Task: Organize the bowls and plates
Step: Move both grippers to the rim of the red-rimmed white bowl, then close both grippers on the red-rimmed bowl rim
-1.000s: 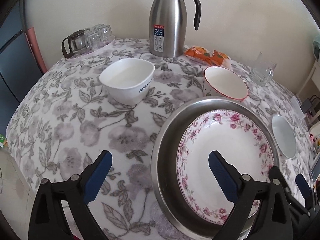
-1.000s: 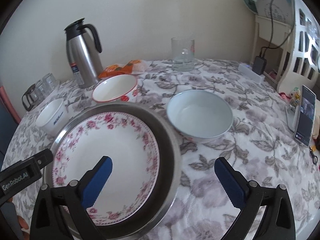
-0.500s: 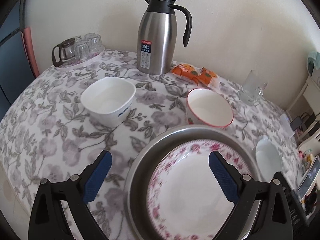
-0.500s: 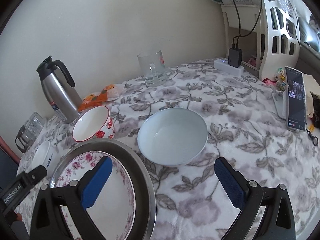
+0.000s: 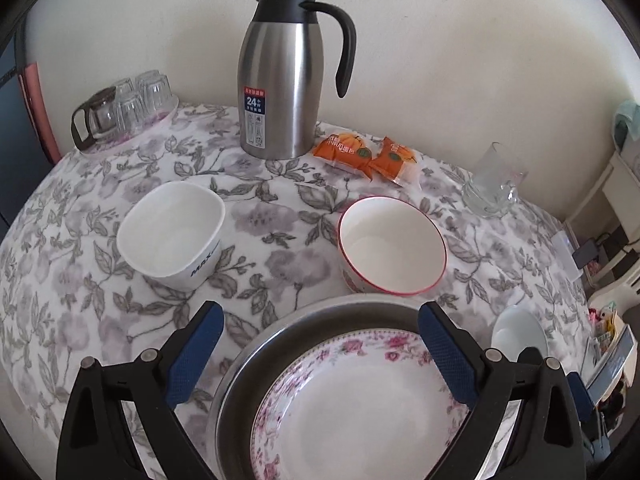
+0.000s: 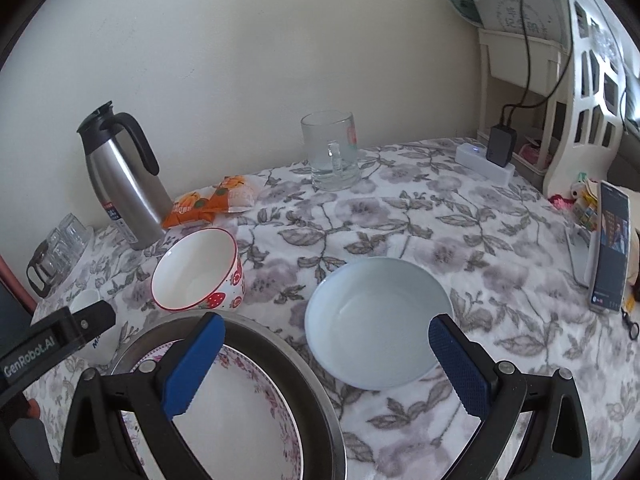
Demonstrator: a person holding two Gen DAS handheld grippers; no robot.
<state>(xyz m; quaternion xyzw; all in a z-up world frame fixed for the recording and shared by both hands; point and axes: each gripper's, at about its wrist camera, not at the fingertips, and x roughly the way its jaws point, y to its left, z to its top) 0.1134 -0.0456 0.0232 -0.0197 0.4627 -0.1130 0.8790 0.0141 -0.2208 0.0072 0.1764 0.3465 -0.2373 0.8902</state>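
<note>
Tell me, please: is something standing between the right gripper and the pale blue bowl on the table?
Nothing visible does. The right gripper is open and empty, and the pale blue bowl sits directly ahead between its fingers on bare tablecloth. The steel tray with the floral plate lies to its left, apart from the bowl.

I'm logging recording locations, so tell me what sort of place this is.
Most likely a home dining table: a floral tablecloth, a steel thermos jug against the wall, loose bowls, and a phone propped near a charger.
</note>
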